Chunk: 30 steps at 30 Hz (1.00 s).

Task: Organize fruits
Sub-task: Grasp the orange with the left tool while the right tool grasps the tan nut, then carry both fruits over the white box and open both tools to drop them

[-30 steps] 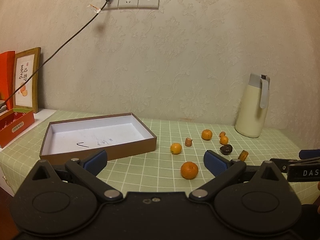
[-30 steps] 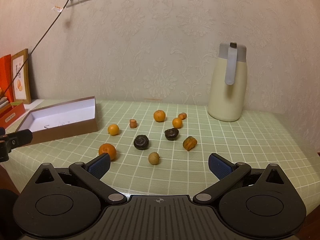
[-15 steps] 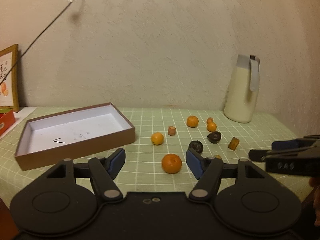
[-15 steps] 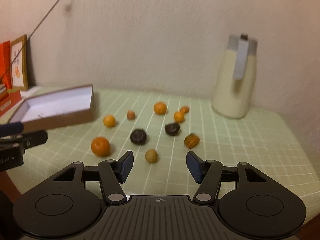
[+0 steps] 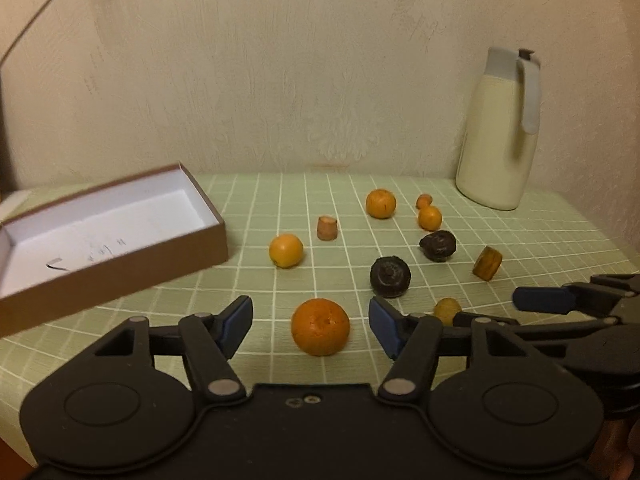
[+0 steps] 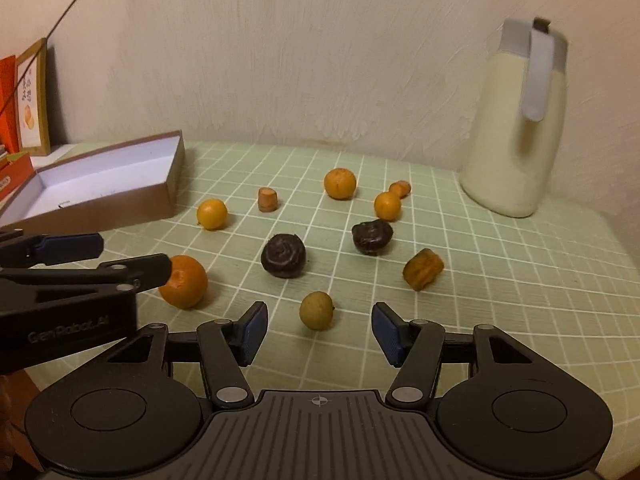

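Orange fruit (image 5: 320, 332) lies between the left gripper (image 5: 310, 322)'s jaws, which have just been closing, still apart; round, it could roll away if nudged off-centre.

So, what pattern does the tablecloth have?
Pale green tablecloth with a white grid; the right wrist view shows it best.

A cream-coloured jug (image 6: 516, 136) with a grey lid and handle stands upright at the far right of a table covered in a pale green checked cloth (image 6: 500, 280), against a beige textured wall (image 6: 300, 52). At far left, a framed picture (image 6: 32, 100) leans against that wall beside orange packaging (image 6: 8, 100).
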Available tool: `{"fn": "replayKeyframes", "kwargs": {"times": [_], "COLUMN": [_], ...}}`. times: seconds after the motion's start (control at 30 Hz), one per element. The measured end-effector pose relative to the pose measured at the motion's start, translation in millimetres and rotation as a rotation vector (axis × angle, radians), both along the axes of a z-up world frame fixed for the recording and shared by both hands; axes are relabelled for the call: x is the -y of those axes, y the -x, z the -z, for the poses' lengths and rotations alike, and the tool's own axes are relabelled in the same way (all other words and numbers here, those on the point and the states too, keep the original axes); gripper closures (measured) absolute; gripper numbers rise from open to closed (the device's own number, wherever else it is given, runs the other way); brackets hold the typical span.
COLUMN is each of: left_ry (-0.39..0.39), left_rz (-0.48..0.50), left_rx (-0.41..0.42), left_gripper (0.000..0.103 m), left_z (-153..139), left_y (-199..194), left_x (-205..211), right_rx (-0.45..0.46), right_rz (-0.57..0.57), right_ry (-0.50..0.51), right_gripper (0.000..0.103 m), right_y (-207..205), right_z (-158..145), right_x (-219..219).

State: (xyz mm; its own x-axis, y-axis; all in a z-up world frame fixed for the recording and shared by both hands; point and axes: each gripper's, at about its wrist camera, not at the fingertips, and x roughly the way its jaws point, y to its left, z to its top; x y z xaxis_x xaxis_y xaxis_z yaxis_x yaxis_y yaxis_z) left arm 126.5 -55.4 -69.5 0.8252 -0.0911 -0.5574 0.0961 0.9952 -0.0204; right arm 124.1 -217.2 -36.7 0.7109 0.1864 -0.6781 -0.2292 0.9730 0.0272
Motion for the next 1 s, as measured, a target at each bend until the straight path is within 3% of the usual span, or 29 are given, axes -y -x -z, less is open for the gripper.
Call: {"fn": "replayKeyframes", "kwargs": {"times": [0.1,0.37,0.47,0.5,0.53,1.0], "left_ry": [0.000,0.000,0.009,0.013,0.020,0.024], "left_rz": [0.007,0.018,0.017,0.025,0.038,0.034], "left_rx": [-0.028,-0.066,-0.082,-0.087,-0.089,-0.062], "left_gripper": [0.055,0.055,0.058,0.067,0.071,0.072], "left_z": [11,27,33,34,35,25], "left_y": [-9,-25,-31,-32,-33,-24], "left_x": [0,1,0,0,1,-13], "right_rx": [-0.022,-0.055,-0.072,-0.080,-0.085,-0.049], "right_rz": [-0.004,0.004,0.002,0.001,0.000,0.002], "right_ry": [0.002,0.025,0.032,0.037,0.040,0.049], "right_gripper": [0.054,0.058,0.069,0.078,0.078,0.079], "right_y": [-11,-34,-39,-40,-41,-37], "right_z": [10,28,34,36,38,26], "right_x": [-2,-8,-10,-11,-12,-21]}}
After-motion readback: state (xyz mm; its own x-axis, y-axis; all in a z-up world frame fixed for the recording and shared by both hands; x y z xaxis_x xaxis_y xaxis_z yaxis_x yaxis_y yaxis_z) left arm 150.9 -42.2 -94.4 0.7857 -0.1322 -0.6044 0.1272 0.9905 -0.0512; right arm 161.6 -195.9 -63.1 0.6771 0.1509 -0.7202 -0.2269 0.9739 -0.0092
